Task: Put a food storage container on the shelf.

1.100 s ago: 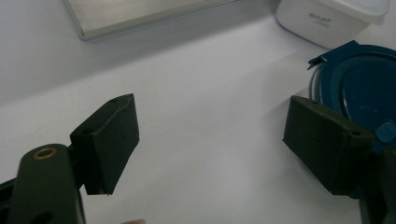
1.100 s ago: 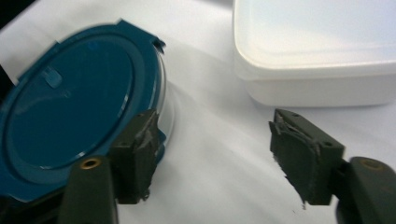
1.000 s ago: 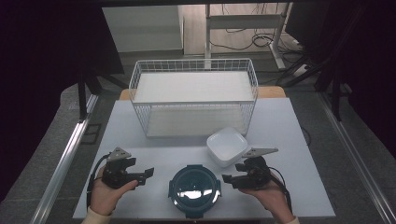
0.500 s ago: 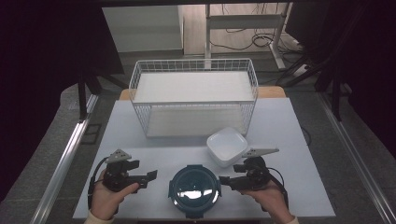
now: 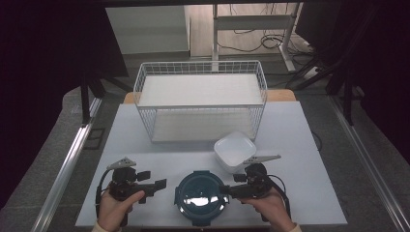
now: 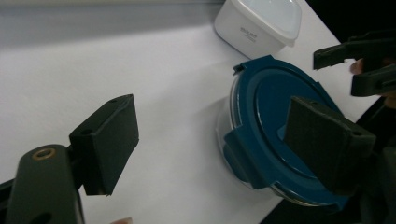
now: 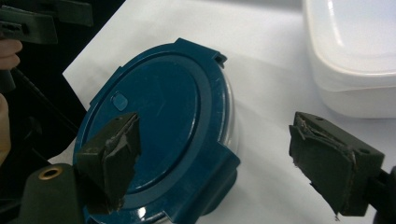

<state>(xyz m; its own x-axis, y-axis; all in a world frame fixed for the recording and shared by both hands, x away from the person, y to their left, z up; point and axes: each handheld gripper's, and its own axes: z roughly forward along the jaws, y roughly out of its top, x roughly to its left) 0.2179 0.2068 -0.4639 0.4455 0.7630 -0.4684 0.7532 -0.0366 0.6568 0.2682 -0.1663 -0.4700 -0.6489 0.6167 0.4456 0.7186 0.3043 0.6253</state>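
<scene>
high view: round blue-lidded container (image 5: 199,197) at lower centre of the frame, between both grippers.
left gripper (image 5: 153,184) sits just left of it, jaws wide and empty; right gripper (image 5: 228,190) at its right edge, jaws wide. white square container (image 5: 235,150) lies above right, wire basket (image 5: 200,68) beyond, upper centre.

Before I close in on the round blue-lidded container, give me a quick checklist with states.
1. Left gripper open: ok.
2. Right gripper open: ok.
3. Blue lid seated on the round container: ok.
4. All lid latches shut: cannot tell.
5. Grippers on opposite sides of the container, neither gripping it: ok.
6. White square container apart from the round one: ok, though close behind it.
</scene>
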